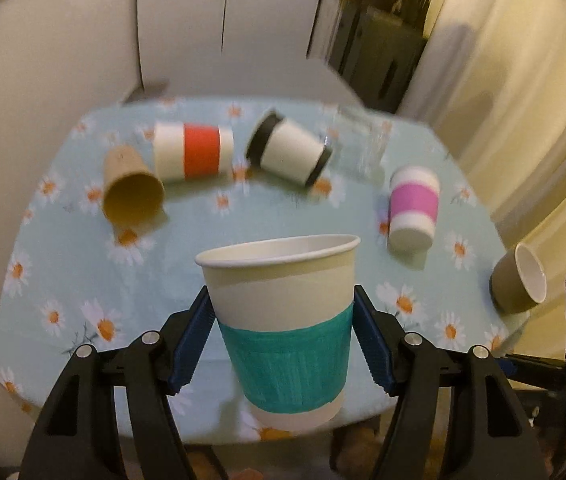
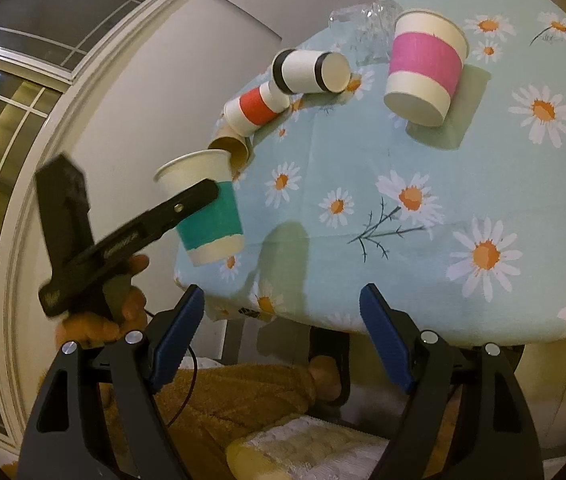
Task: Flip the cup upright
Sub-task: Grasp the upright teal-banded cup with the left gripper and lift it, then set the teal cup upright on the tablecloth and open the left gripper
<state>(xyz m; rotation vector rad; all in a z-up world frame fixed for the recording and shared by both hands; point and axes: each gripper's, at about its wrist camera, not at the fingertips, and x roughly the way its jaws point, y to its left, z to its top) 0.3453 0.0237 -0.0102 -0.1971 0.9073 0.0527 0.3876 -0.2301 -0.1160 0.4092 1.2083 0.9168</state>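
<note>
My left gripper (image 1: 283,336) is shut on a white paper cup with a teal band (image 1: 283,320). It holds the cup mouth-up, slightly tilted, above the near edge of the daisy-print table (image 1: 63,280). The same cup (image 2: 207,216) shows in the right wrist view, clamped by the left gripper (image 2: 203,196) off the table's left edge. My right gripper (image 2: 283,332) is open and empty, below the table's near edge.
Several cups lie on their sides on the table: a brown one (image 1: 131,184), a red-banded one (image 1: 193,152), a black-rimmed one (image 1: 289,150), a pink-banded one (image 1: 413,208), a tan one (image 1: 519,280) at the right edge. A clear glass (image 1: 363,140) lies at the back.
</note>
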